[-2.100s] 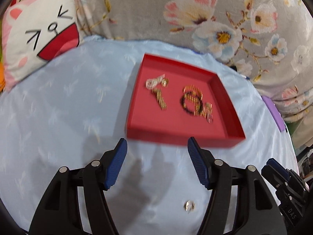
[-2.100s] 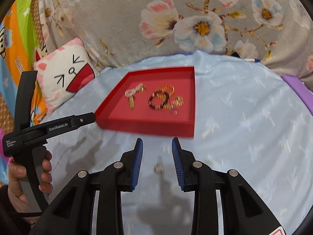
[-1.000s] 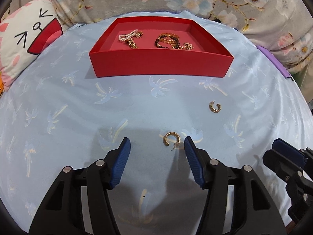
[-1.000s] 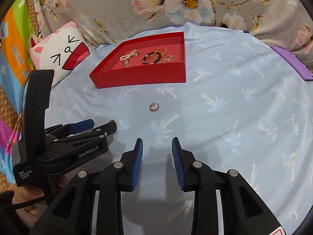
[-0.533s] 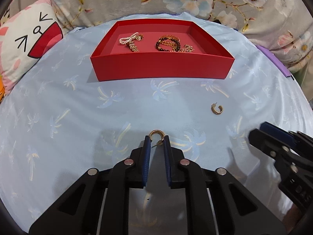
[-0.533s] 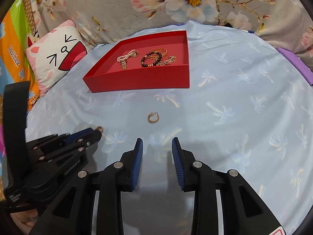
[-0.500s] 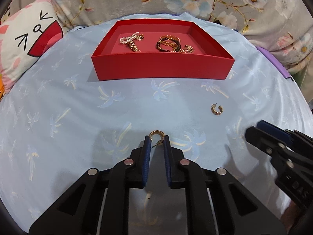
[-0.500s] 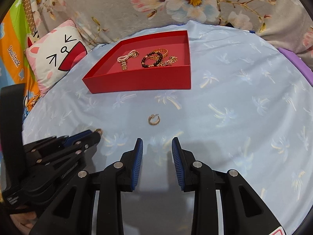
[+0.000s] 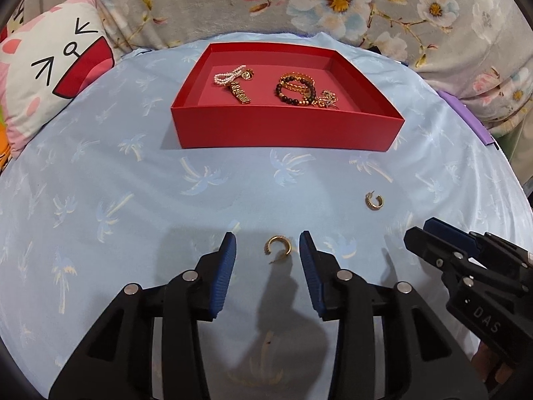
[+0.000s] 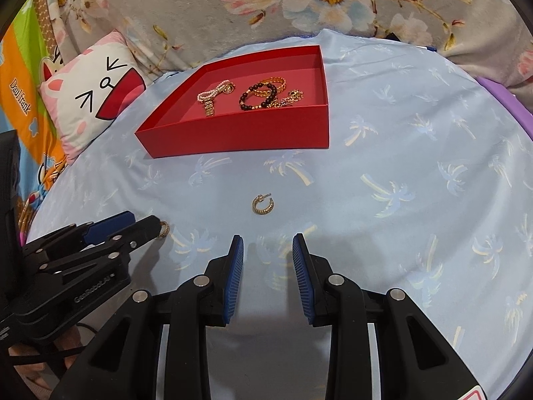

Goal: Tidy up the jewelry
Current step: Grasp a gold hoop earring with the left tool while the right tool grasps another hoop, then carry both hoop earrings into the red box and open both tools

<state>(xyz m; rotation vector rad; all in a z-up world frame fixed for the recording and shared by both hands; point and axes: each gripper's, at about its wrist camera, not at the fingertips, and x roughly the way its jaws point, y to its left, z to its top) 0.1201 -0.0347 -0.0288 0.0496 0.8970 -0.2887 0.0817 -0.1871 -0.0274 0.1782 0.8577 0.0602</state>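
**Q:** Fig. legend, L view: what's between my pads?

**A:** My left tool stands well open, blue-padded fingers apart, holding nothing. A gold C-shaped hoop earring lies on the light-blue palm-print cloth in the gap, touching neither pad.

**Q:** And the R side?

**A:** My right tool is likewise open w/ nothing held, hanging over bare cloth. A second gold ribbed hoop earring lies just beyond its tips; in the L view the same piece sits off to the right, apart from the first.

**Q:** Where's the rest of the jewelry?

**A:** In the shallow red cardboard tray farther back on the cloth. Inside: a white pearl strand w/ gold link strap at left, a dark-bead bracelet over gold chain bangles centre-right, and a small gold charm cluster touching that bracelet's right edge.

**Q:** Surroundings?

**A:** Cat-face cushion at left; grey floral blanket behind the tray.
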